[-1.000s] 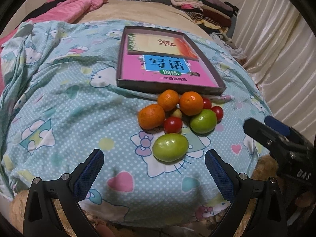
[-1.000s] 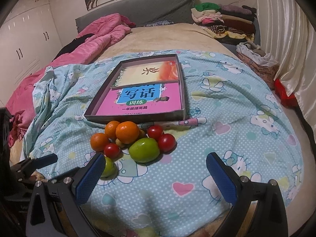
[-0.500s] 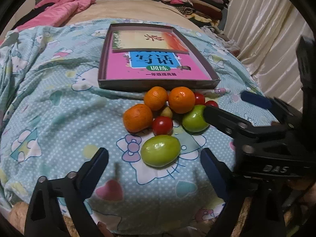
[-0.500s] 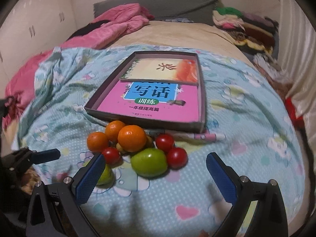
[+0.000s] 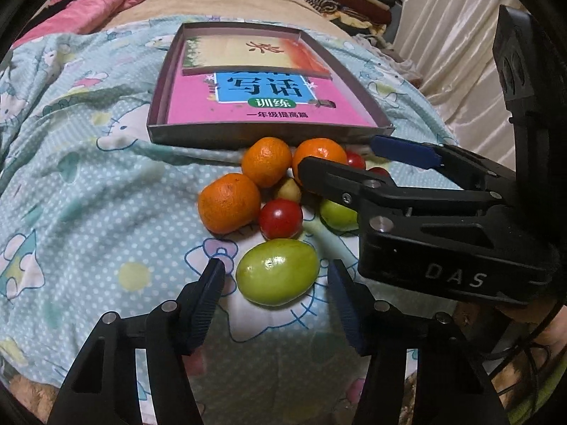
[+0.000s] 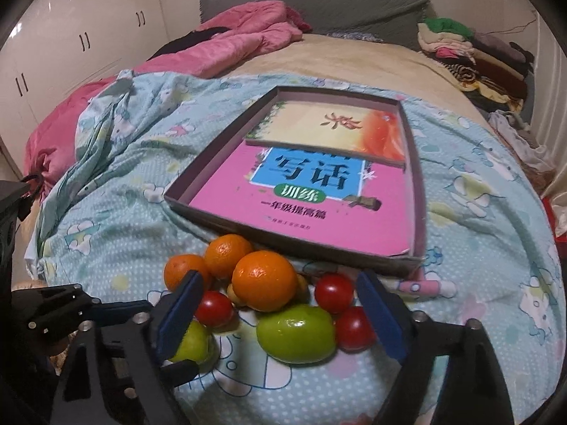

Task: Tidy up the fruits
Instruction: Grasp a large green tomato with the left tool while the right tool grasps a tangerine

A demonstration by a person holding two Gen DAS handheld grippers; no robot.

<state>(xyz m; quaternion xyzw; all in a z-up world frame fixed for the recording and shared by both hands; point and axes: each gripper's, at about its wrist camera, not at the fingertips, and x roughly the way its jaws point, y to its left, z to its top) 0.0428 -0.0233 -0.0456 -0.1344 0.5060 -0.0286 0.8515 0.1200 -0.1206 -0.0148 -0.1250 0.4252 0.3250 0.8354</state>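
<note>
A pile of fruit lies on the blue cartoon bedspread in front of a shallow box tray (image 5: 269, 138) (image 6: 290, 244) lined with books. Three oranges (image 5: 229, 202) (image 6: 264, 280), red tomatoes (image 5: 280, 218) (image 6: 333, 292) and green fruits make up the pile. My left gripper (image 5: 276, 279) is open, its fingers on either side of the near green fruit (image 5: 277, 271), apart from it. My right gripper (image 6: 280, 304) is open and low over the pile, straddling another green fruit (image 6: 296, 333) and an orange. It shows in the left wrist view (image 5: 368, 163) coming in from the right.
A pink quilt (image 6: 244, 39) lies at the far left of the bed. Folded clothes (image 6: 471, 56) are stacked at the far right. White curtains (image 5: 457, 53) hang on the right. White wardrobe doors (image 6: 71, 46) stand on the left.
Both grippers have moved forward and down toward the fruit pile. The left fingers have narrowed around the near green fruit. The right gripper now reaches over the pile.
</note>
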